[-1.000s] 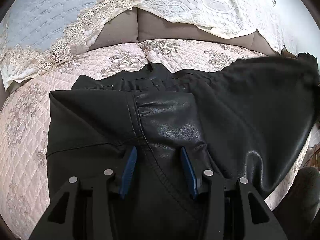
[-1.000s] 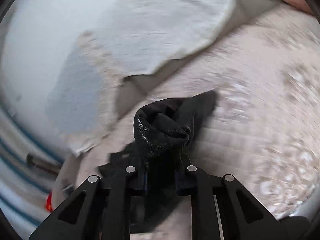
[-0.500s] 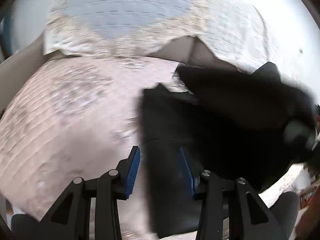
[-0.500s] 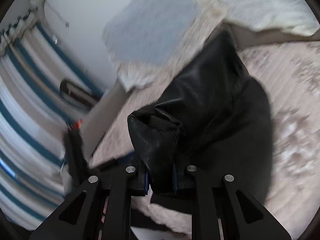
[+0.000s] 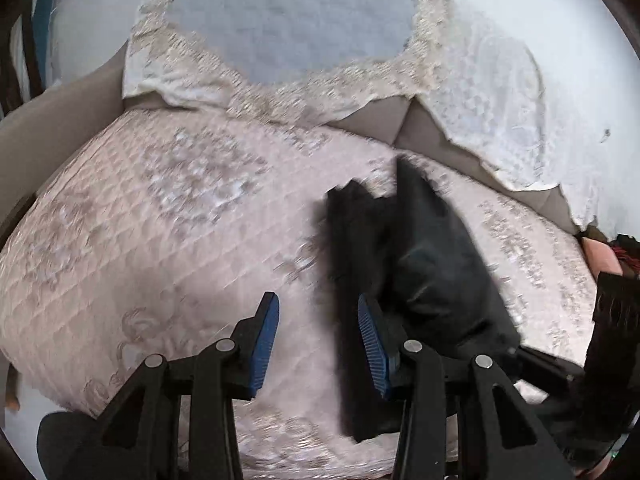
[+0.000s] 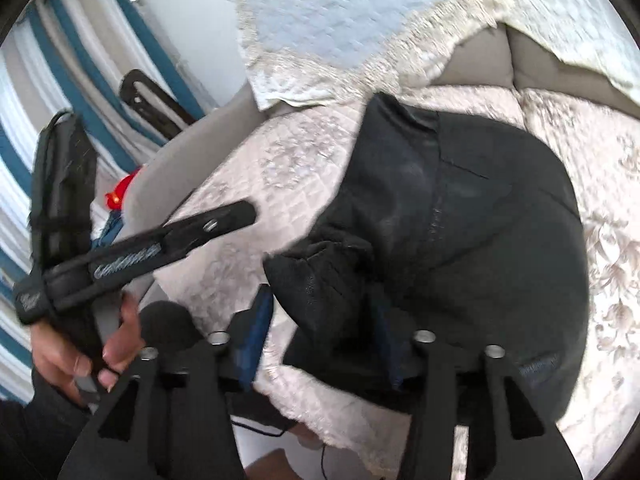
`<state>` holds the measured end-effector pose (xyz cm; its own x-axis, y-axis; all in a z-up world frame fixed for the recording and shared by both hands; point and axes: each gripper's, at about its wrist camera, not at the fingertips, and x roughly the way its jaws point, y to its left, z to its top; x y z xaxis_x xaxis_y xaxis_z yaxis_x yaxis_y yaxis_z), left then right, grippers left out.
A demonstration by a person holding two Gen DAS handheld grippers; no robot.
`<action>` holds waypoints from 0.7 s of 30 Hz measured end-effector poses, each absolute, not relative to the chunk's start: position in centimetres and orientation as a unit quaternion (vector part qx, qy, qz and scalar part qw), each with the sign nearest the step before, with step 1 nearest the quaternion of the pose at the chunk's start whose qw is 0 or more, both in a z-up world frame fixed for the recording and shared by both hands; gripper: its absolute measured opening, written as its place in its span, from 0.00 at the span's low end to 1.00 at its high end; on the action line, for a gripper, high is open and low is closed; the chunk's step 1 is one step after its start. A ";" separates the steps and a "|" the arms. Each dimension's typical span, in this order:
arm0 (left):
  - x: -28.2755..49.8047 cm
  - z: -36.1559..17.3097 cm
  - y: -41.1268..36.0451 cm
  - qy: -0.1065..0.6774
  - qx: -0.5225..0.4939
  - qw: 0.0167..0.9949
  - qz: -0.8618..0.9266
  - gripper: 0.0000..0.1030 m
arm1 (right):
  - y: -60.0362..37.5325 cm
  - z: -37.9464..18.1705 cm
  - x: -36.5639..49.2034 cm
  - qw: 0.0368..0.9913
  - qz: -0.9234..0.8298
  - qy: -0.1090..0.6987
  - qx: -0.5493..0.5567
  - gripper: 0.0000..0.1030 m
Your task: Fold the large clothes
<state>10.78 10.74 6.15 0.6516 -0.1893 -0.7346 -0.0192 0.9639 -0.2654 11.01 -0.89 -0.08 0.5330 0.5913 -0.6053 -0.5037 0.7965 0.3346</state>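
1. I'm in a home, probably a living room.
2. A quilted floral cover point(image 5: 168, 240) dresses the grey sofa point(image 6: 480, 60).
3. Lace throws point(image 5: 500, 92) drape its backrest; striped curtains point(image 6: 52, 92) hang beside.

- A pale pink quilted cover point(image 5: 168, 248) with floral stitching is spread over the seat of a sofa.
- Grey back cushions point(image 6: 480, 60) are seen behind it, partly draped with a lace-edged cream cloth point(image 5: 500, 92) that has a light blue panel point(image 5: 292, 20).
- A plain white wall point(image 5: 580, 40) is seen above.
- Blue-and-white striped curtains point(image 6: 60, 80) are hung at the side.
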 end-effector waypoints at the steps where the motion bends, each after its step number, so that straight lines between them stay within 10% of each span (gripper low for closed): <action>1: 10.7 6.8 10.3 0.409 -0.123 0.903 -0.053 0.42 | -1.2 0.6 10.2 0.873 0.326 0.358 0.064 0.51; 12: 10.4 8.5 5.7 0.385 -0.092 0.911 -0.116 0.41 | -8.3 2.0 8.9 0.916 0.235 0.310 0.100 0.40; 15: 11.0 5.2 4.3 0.422 -0.074 0.897 -0.109 0.06 | -9.0 1.2 9.4 0.916 0.214 0.322 0.106 0.33; 21: 10.5 0.5 5.8 0.455 -0.087 0.883 -0.075 0.06 | -9.0 -2.0 10.0 0.908 0.196 0.361 0.082 0.28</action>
